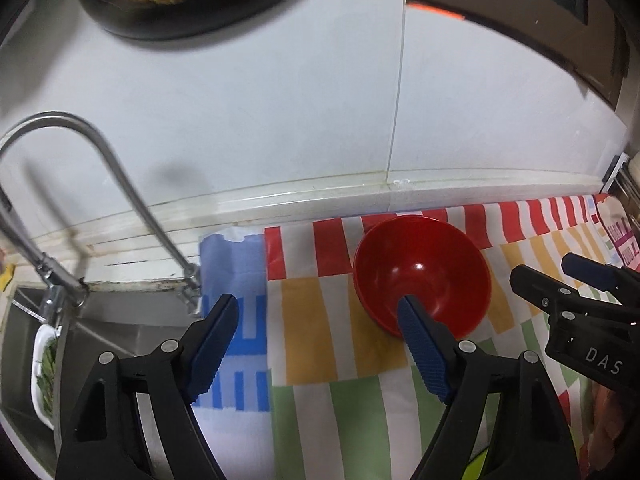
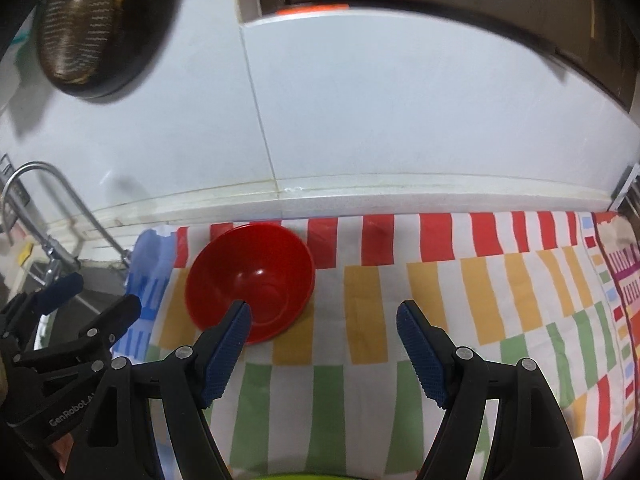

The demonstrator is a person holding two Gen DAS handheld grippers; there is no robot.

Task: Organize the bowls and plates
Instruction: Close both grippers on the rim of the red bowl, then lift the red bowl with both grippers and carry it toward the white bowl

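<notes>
While both grippers stand open and empty, the red bowl point(image 1: 422, 276) sits upright near the back edge of the worktop point(image 2: 440, 288).

Left gripper point(image 1: 316, 312): fingers point(image 1: 424, 356) spread wide, nothing between them; the bowl lies ahead and to the right of its centre line, with the right finger tip overlapping the bowl's near rim in the left wrist view, contact not confirmed. Right gripper point(image 2: 324, 320): fingers point(image 2: 226, 356) spread, nothing between them; the bowl lies ahead and to the left, the left finger tip overlapping its near rim. The bowl therefore lies between the two grippers, roughly equally near to each. Being round, it has no long axis; either rim section serves. The sink point(image 1: 120, 320) and faucet point(image 1: 100, 148) adjoin the worktop's left edge. Judgement: whichever gripper takes the bowl must shift sideways toward it to straddle the rim.
</notes>
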